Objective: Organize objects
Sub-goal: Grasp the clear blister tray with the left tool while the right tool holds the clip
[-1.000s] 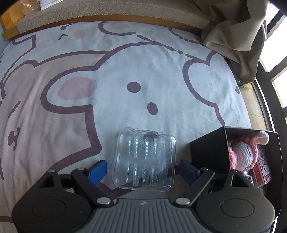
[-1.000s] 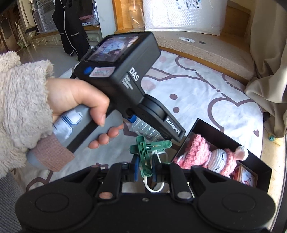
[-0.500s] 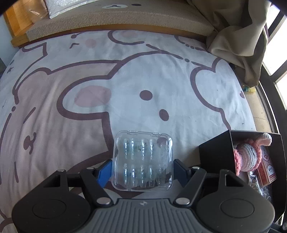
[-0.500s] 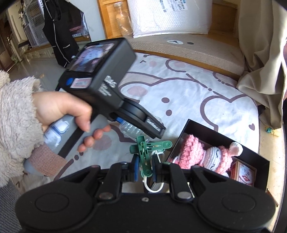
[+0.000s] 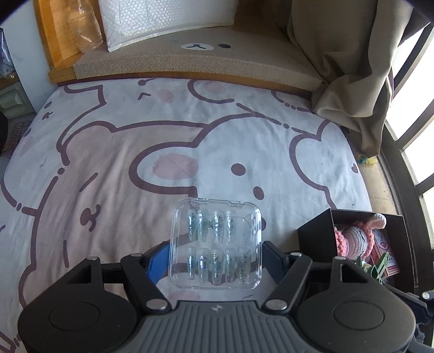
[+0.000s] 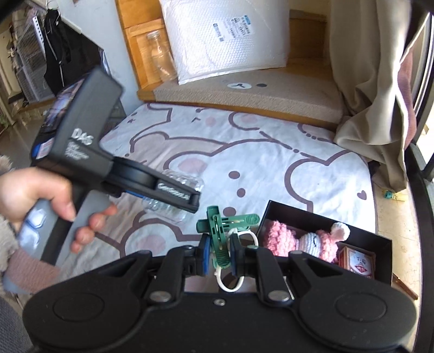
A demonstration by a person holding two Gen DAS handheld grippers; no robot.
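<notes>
A clear plastic case (image 5: 217, 241) of small nail tips hangs above the bear-print sheet (image 5: 108, 168), with my left gripper (image 5: 215, 260) shut on its sides. The right wrist view shows the same case (image 6: 173, 195) in that gripper, held by a person's hand (image 6: 32, 195). My right gripper (image 6: 219, 254) is shut on a green clothes peg (image 6: 227, 220) with a white loop hanging from it. It sits just left of an open black box (image 6: 379, 244). The box (image 5: 314, 233) holds a pink crochet doll (image 6: 298, 239) and a red card box (image 6: 358, 263).
A tan cushion (image 5: 190, 54) runs along the far edge of the bed, with a bubble mailer (image 5: 162, 21) and a glass bottle (image 5: 84, 30) behind it. A beige curtain (image 5: 347, 68) hangs at the right beside the window bars (image 5: 401, 163).
My left gripper's jaws closed onto the clear case and lifted it off the sheet. The right gripper kept its hold on the green peg and rolled slightly.
</notes>
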